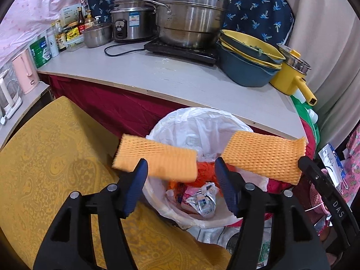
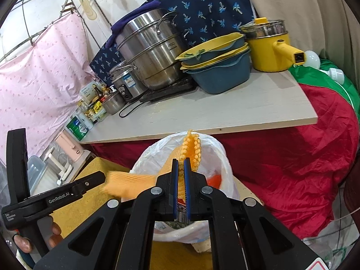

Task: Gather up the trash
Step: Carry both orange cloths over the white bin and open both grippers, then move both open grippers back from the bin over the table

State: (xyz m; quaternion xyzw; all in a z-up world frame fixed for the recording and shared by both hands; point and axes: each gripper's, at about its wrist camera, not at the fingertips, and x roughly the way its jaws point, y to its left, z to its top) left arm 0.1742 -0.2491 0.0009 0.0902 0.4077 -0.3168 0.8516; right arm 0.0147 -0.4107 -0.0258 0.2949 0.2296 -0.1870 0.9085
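The right gripper (image 2: 180,173) has its jaws nearly together, pinching one foam net (image 2: 191,148) edge-on, so the net stands up past the jaw tips, directly over the bin (image 2: 216,157). The left gripper (image 1: 180,175) has its jaws wide apart and holds nothing. A second foam net (image 1: 155,159) is blurred just ahead of them, apparently dropping free toward the bin below. In the left view, the pinched net (image 1: 265,157) lies past the right-hand jaw.

These nets look very light, soft and springy. The mesh should squash flat under the jaws rather than slip, and it is not fragile, so a firm pinch anywhere along the strip would likely do. The middle seems best for keeping the ends from flopping. Being so light, a released net may drift or catch on the bag's rim instead of falling straight in. The bin already holds wrappers (image 1: 200,202).
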